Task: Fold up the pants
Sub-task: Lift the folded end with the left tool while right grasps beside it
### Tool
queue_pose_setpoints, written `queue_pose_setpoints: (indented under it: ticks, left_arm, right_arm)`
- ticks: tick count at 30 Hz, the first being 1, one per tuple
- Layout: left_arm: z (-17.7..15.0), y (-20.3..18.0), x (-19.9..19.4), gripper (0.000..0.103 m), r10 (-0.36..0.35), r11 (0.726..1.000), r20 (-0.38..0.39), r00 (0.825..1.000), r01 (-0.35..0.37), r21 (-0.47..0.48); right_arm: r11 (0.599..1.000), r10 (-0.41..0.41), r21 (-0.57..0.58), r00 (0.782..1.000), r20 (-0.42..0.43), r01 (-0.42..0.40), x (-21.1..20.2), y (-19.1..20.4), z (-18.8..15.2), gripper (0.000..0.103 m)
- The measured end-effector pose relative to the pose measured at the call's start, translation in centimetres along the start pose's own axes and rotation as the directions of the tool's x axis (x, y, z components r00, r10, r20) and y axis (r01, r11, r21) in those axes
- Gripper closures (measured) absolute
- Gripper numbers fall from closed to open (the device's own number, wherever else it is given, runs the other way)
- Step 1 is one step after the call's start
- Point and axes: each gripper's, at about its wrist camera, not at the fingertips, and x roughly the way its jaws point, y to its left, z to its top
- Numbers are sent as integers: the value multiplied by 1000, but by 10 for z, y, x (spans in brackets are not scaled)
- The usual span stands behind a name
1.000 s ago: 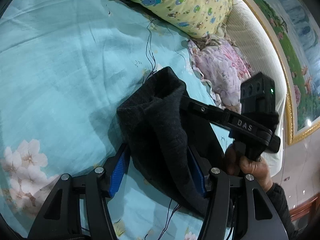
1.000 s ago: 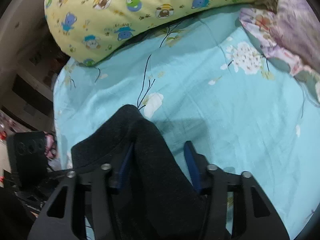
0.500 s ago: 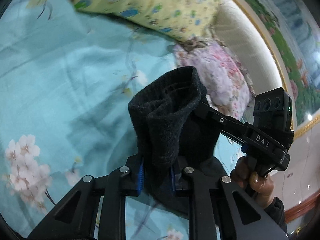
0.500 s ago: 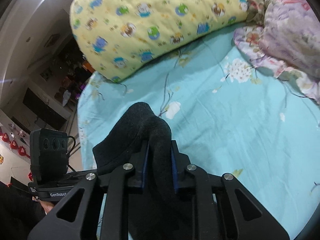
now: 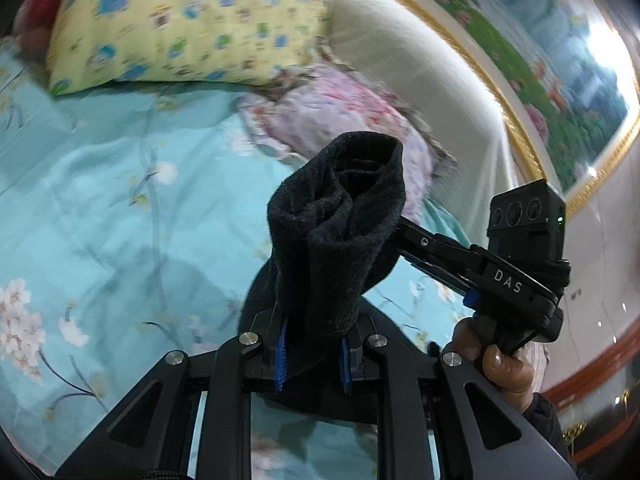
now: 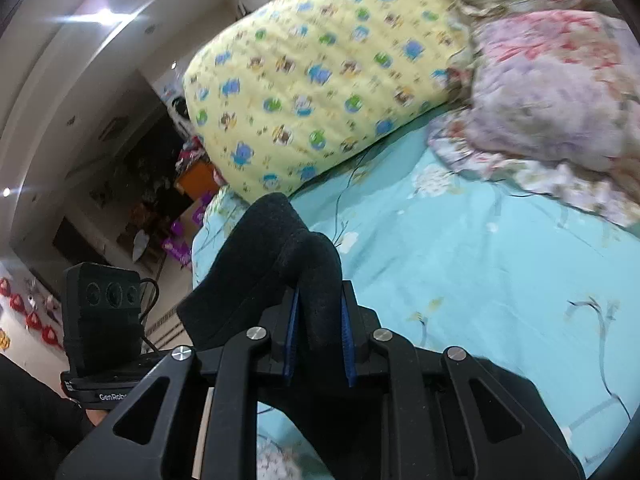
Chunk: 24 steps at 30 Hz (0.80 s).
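Observation:
The black knit pants (image 5: 340, 232) are bunched and lifted above the turquoise floral bed sheet (image 5: 100, 208). My left gripper (image 5: 312, 354) is shut on one bunched end, which stands up between its blue pads. My right gripper (image 6: 319, 338) is shut on another bunched part of the pants (image 6: 280, 256). The right gripper also shows in the left wrist view (image 5: 440, 248), its fingers reaching into the cloth from the right. The rest of the pants hangs below both grippers and is mostly hidden.
A yellow cartoon-print pillow (image 6: 320, 76) and a pink-purple floral quilt (image 6: 560, 104) lie at the head of the bed, against a white padded headboard (image 5: 420, 68). The bed's left edge (image 6: 200, 240) drops to a cluttered room floor.
Both grippers went from open around the pants to shut on them, then lifted the cloth up off the sheet. The views tilted up toward the pillows.

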Motion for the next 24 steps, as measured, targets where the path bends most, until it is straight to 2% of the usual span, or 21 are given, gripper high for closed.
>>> queue_pose_setpoints:
  ticks: [10, 24]
  left_arm:
    - [-25, -80, 4, 85, -80, 985, -60, 995, 88, 147]
    - [-81, -177, 43, 83, -74, 925, -175, 982, 133, 356]
  right_arm:
    - [997, -58, 67, 988, 146, 48, -88, -17, -30, 83]
    - [973, -144, 215, 946, 290, 82, -179, -63, -95, 83]
